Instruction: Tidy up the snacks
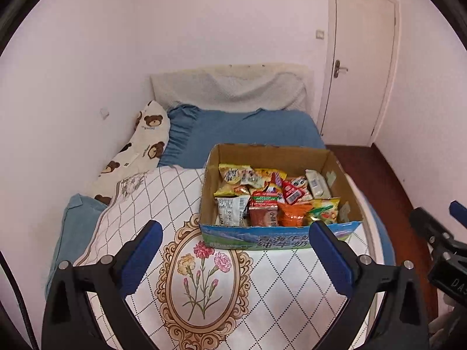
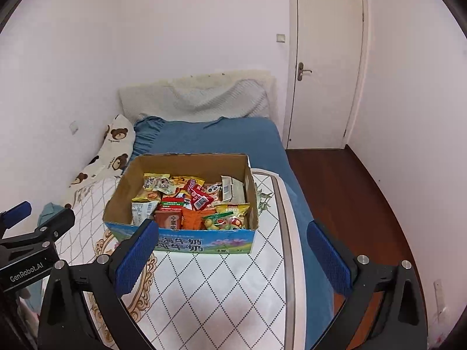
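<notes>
Bedroom walls are framing a bed (image 1: 248, 128) where the cardboard box (image 1: 280, 237) of snack packets (image 1: 277, 195) is sitting; both left tongs (image 1: 235, 252) and right tongs (image 2: 230, 252) are hovering spread, empty, apparently finishing; next probably checking packets.

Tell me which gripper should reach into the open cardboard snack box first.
Right, probably. The open cardboard snack box lies nearly straight ahead of the right gripper; from the left gripper, it sits off to the right. Both are open and empty.

Black gripper arms (image 1: 236, 256), blue ribbed fingers (image 1: 143, 258)
</notes>
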`<state>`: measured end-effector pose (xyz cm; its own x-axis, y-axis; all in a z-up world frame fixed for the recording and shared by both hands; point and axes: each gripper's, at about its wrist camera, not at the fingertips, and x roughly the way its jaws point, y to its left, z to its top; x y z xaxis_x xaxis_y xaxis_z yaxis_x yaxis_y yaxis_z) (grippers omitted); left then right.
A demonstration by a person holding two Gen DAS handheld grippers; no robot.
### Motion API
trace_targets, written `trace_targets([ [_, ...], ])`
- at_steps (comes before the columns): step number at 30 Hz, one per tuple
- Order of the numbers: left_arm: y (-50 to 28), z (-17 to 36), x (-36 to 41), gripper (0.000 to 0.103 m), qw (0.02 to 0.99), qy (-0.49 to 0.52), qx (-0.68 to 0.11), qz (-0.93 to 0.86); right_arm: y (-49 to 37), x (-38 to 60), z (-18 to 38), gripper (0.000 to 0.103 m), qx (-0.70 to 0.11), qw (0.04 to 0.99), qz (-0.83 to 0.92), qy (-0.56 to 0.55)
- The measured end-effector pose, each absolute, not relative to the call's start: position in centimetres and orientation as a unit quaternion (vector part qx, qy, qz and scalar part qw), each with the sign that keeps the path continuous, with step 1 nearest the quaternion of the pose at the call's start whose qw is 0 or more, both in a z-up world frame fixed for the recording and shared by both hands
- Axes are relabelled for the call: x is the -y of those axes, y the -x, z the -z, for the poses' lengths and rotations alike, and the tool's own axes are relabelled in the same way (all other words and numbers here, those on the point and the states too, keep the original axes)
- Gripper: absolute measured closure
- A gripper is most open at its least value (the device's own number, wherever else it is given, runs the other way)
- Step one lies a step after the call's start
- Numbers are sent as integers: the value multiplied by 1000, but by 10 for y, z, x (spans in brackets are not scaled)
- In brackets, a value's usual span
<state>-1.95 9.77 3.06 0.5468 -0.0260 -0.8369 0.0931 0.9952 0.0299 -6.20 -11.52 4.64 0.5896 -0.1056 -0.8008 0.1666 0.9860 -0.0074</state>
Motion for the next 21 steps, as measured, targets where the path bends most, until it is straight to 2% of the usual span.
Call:
trace_targets([
  [7, 5, -15, -95, 0, 875, -44, -482, 32, 41, 116, -22, 0, -462, 882, 82, -37],
  [21, -2, -2, -92, 0, 870, -42, -490, 30, 31, 119, -11, 0, -467, 879, 84, -45],
])
